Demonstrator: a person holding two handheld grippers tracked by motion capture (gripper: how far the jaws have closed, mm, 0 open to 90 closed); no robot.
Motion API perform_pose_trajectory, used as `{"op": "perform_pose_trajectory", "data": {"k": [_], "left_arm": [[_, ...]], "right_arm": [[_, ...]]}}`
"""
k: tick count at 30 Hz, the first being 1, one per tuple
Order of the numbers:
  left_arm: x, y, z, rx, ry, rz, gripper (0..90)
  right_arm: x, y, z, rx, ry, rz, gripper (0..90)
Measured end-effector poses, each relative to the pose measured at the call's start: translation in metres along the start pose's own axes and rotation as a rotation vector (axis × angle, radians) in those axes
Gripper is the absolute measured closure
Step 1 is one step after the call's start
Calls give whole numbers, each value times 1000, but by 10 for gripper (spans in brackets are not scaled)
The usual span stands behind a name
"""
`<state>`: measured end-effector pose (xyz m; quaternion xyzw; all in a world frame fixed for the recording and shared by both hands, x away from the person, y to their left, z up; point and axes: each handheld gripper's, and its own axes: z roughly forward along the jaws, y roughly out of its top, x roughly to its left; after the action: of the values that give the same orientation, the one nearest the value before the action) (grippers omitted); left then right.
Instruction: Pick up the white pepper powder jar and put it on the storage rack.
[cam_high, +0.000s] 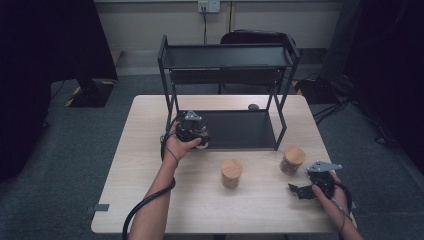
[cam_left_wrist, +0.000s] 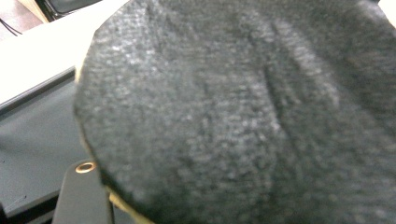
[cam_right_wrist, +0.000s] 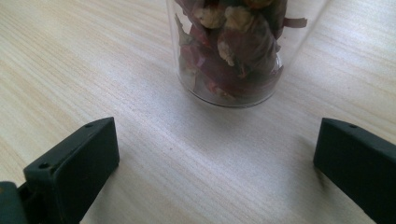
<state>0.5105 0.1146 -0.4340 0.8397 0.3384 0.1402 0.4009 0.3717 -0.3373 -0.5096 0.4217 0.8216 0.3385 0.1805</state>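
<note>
My left gripper (cam_high: 196, 136) sits at the front left of the black rack's lower shelf (cam_high: 240, 131), shut on a round dark object (cam_left_wrist: 233, 116). That object has a fuzzy grey face and a pale rim. It hides most of the jaws, leaving one black finger (cam_left_wrist: 81, 196) showing at the lower left. Whether it is a jar I cannot tell. My right gripper (cam_right_wrist: 215, 163) stands open low over the table, just short of a glass jar (cam_right_wrist: 231, 51) of dried red pieces. That jar (cam_high: 292, 160) has a wooden lid, and the right gripper (cam_high: 301, 191) is at the table's front right.
A second wooden-lidded jar (cam_high: 232, 173) stands mid-table, left of the first. The black two-tier rack (cam_high: 227, 55) takes up the back half of the wooden table (cam_high: 145, 165). A small dark thing (cam_high: 253, 106) lies behind the lower shelf. A chair stands behind the rack.
</note>
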Motion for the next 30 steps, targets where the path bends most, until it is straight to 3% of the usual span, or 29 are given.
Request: {"op": "perform_pose_trajectory", "data": {"k": [17, 30], "left_arm": [[10, 3, 12, 6, 31, -29, 311], [13, 7, 21, 17, 50, -29, 311]], "right_arm": [[0, 0, 0, 0, 4, -3, 0], [0, 0, 0, 0, 4, -3, 0]]}}
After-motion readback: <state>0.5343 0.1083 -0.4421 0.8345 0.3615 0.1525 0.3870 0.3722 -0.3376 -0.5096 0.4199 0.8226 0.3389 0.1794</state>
